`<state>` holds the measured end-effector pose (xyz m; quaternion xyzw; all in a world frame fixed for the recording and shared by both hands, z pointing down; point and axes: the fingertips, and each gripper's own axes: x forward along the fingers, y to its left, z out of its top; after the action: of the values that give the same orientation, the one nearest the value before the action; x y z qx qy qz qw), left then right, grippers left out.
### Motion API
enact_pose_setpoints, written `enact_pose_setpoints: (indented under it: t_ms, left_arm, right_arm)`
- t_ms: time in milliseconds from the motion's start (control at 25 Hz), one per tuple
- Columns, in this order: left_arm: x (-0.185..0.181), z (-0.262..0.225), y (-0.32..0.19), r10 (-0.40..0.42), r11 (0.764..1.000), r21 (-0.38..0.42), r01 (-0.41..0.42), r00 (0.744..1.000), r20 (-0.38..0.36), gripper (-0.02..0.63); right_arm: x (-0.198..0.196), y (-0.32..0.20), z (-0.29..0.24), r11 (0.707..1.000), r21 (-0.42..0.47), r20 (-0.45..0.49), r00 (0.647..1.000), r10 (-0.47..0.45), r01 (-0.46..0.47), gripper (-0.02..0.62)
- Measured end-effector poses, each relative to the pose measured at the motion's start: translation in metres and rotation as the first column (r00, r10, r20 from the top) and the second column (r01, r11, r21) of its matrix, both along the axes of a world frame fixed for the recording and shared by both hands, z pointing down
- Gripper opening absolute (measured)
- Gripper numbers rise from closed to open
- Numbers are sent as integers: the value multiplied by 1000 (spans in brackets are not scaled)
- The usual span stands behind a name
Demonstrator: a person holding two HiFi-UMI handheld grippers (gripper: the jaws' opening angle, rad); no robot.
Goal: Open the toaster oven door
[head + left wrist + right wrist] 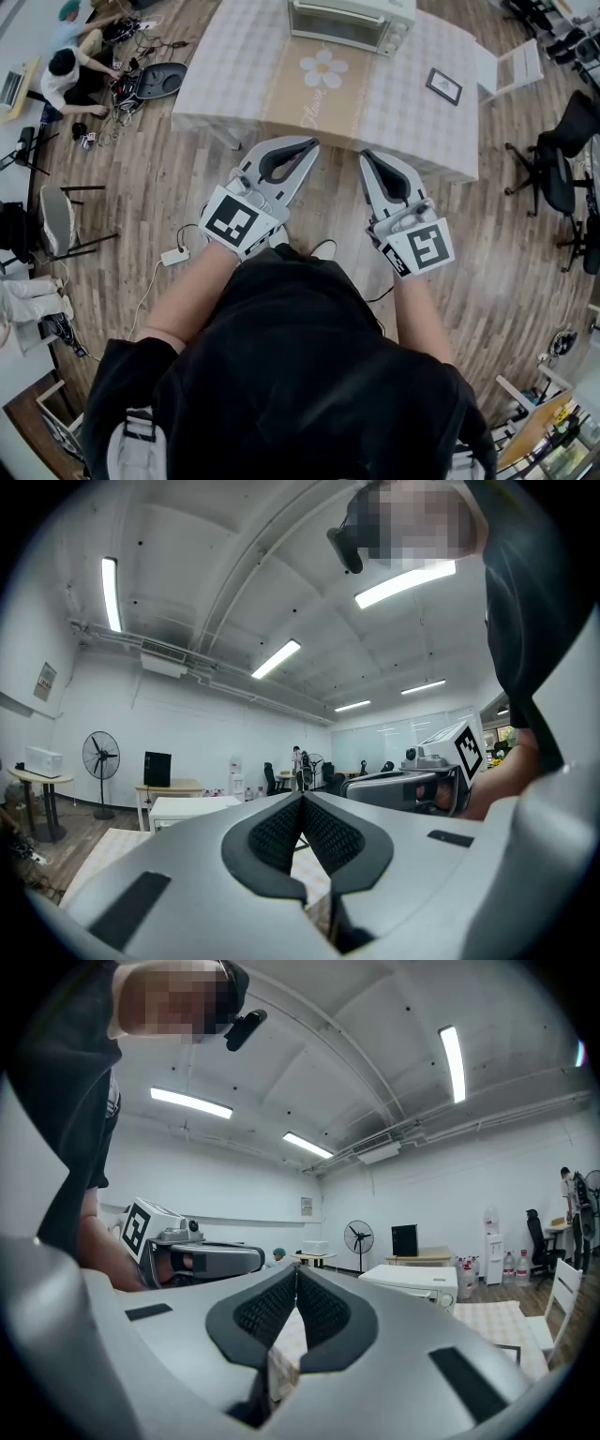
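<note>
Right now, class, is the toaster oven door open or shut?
Shut. The door sits upright, flush against the front of the toaster oven, not folded down over the table.

Head view count: 1 toaster oven (352, 23) at 12, on 1 table (234, 94). 1 small frame (443, 85) at 1. 2 grippers: left gripper (309, 146), right gripper (367, 156). 2 people (64, 73) at 10. 1 white chair (520, 66) at 2. 1 black office chair (560, 155) at 3, more behind it, no. unclear. 1 power strip (174, 256) at 9.
</note>
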<state>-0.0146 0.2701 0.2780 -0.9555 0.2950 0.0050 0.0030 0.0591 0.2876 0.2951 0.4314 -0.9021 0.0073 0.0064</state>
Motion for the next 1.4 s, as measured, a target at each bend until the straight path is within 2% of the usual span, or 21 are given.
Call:
enact_pose_setpoints:
  t_ms: [440,560,680,760,960,1080,1200,1400]
  left_arm:
    - [22,7,19,-41,999,-23,41,999,23,15]
    - [29,5,13,-43,999,-9,43,999,5,15]
    - [32,10,-1,-40,999,-30,40,999,7,15]
    - [33,10,-16,-37,999,-19,37,999,-2,15]
    - [25,23,-67,-16,998,-64,17,1000,6,15]
    - [15,23,-111,0,1000,-28,0,1000,-11,15]
    - [2,31,-156,18,998,-63,-18,1000,7,15]
    - [-18,30,-222,56,996,-70,-55,998,14,15]
  right_arm:
    - [15,12,17,998,-38,-30,998,-53,52,20]
    - [19,7,22,997,-54,-30,997,-65,64,20]
    - [17,-4,23,995,-56,-33,995,-89,87,20]
    - [15,-18,23,994,-54,-34,995,-95,94,20]
    - [9,-69,29,996,-60,-46,997,-62,60,20]
    - [0,-110,34,997,-71,-69,997,-39,34,20]
    - [-13,-155,39,996,-87,-84,996,-13,6,20]
    - [-35,-220,45,992,-123,-91,996,18,-29,20]
